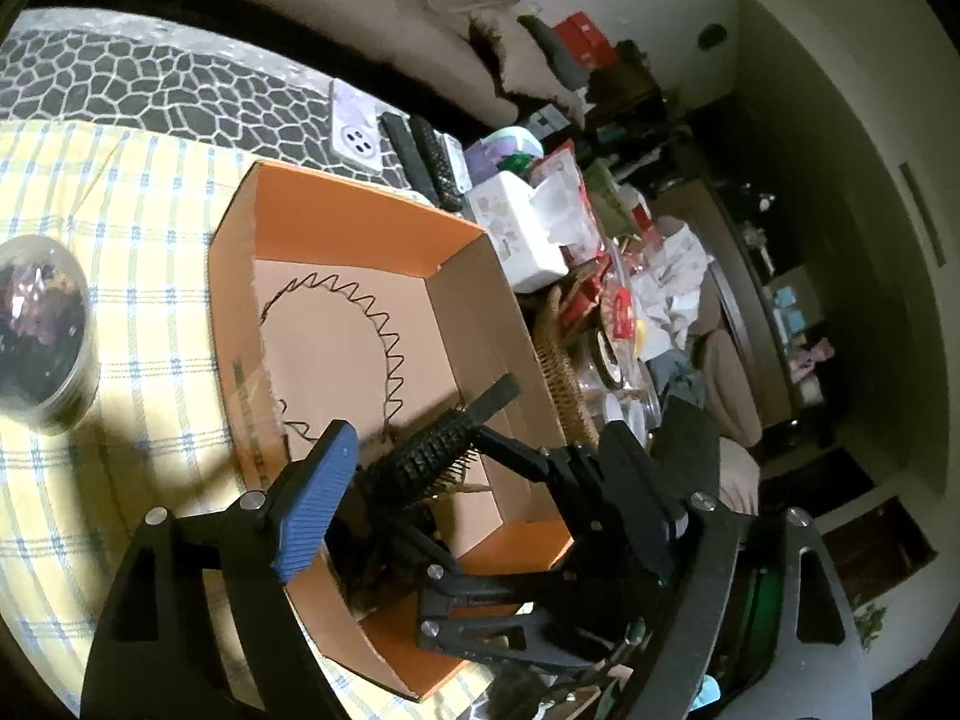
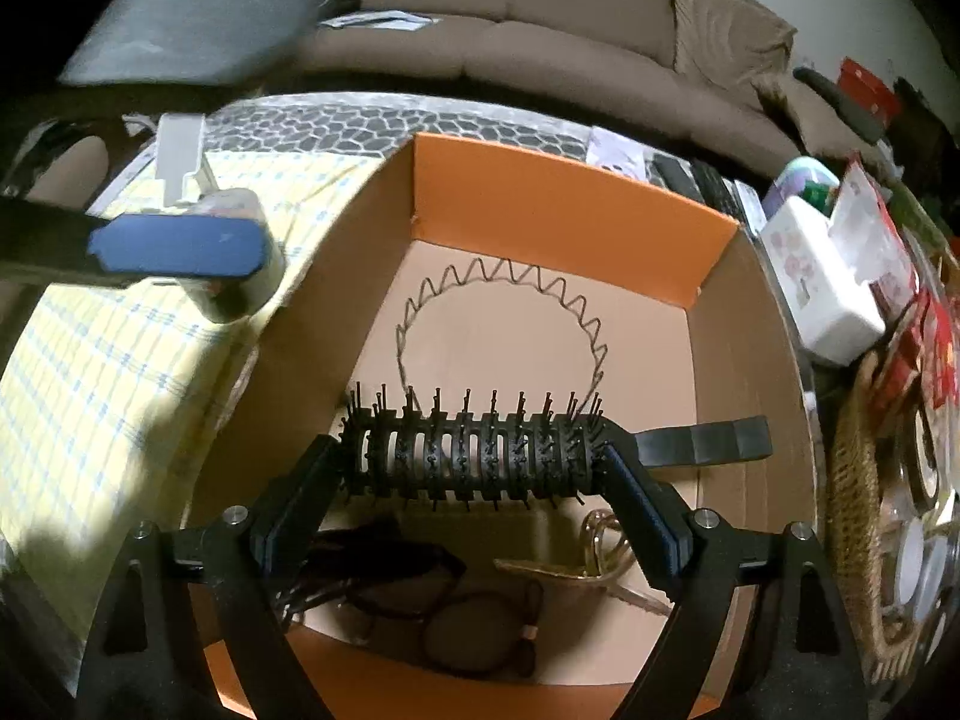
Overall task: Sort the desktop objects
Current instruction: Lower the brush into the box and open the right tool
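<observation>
An orange cardboard box stands open on a yellow checked cloth. Over its inside my right gripper is shut on a black vented hairbrush, with one pad against each end of the head and the handle sticking out to the right. In the box lie a zigzag wire headband, a gold hair claw and dark hair ties. My left gripper is open with nothing gripped, at the box's left side. Its blue-padded finger shows in the right wrist view.
A clear domed container stands on the cloth left of the box. Behind the box lie a power strip and remote controls. To the right are a white tissue box, a wicker basket and clutter. A sofa stands behind.
</observation>
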Motion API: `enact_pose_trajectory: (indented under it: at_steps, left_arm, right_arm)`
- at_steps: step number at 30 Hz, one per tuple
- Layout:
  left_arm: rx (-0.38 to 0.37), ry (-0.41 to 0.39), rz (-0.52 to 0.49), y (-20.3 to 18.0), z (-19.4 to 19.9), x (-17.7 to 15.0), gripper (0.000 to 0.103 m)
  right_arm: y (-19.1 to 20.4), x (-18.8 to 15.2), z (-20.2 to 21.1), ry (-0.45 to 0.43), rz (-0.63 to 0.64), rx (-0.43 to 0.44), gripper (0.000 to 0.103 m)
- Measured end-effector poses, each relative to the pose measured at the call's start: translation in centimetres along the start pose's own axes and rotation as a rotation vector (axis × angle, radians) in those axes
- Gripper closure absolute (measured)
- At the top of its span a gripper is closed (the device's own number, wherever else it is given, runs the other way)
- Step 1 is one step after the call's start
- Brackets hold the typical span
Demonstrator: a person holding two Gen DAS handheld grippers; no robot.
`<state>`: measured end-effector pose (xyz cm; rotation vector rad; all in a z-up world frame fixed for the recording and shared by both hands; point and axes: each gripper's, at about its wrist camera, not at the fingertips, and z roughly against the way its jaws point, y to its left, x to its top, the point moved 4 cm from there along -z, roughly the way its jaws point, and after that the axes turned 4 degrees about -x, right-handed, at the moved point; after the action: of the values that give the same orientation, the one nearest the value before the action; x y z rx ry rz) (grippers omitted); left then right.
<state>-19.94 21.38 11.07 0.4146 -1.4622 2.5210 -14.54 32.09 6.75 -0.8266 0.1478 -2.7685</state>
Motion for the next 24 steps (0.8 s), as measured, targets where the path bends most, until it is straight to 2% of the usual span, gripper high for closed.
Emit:
enact_pose_trajectory:
  at_steps: [5, 8, 12, 20, 24]
  left_arm:
    - [0.013, -0.003, 0.014, 0.7, 0.5, -0.4, 0.016]
    - [0.005, -0.003, 0.018, 0.9, 0.7, -0.5, 0.016]
    - [0.004, -0.002, 0.012, 0.7, 0.8, -0.6, 0.015]
    - [0.010, -0.010, 0.012, 0.5, 1.0, -0.6, 0.005]
    - [0.009, -0.017, 0.026, 0.8, 1.2, -0.8, 0.001]
  right_arm:
    - [-0.1, -0.4, -1.0, 0.036, -0.029, 0.024, 0.014]
    - [-0.2, -0.5, -1.3, 0.044, -0.047, 0.041, 0.014]
    - [-0.6, -0.6, -1.5, 0.051, -0.060, 0.034, 0.013]
    - [-1.0, -1.0, -1.4, 0.050, -0.063, 0.015, 0.012]
    - [-1.5, -0.7, -0.8, 0.020, -0.084, 0.029, 0.003]
